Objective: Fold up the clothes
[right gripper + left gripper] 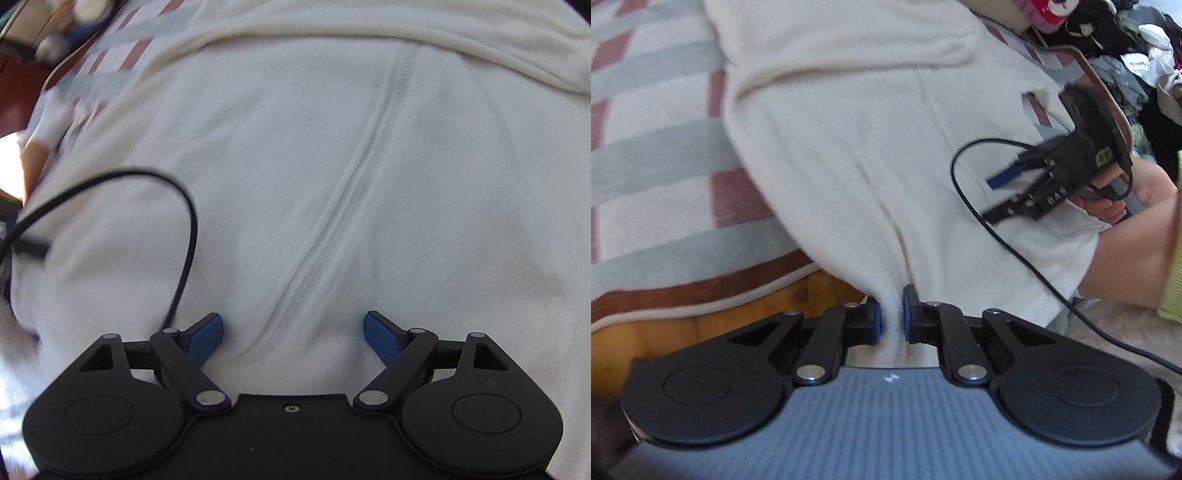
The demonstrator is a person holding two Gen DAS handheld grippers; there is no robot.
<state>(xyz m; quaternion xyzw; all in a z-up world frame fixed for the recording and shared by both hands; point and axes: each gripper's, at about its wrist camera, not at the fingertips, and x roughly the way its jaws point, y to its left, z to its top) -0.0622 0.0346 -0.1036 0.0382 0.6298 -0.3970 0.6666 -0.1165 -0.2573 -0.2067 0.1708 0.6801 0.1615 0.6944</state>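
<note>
Left wrist view: left gripper (892, 317) pinches the cream fleece garment (849, 147) at its near hem; right gripper (293, 332) hovers spread over it, empty. Folding barely begun.

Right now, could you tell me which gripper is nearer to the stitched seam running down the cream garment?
Right. The right gripper stands open directly over the seam, straddling it. The left gripper is shut on a fold at the cream garment's edge.
</note>
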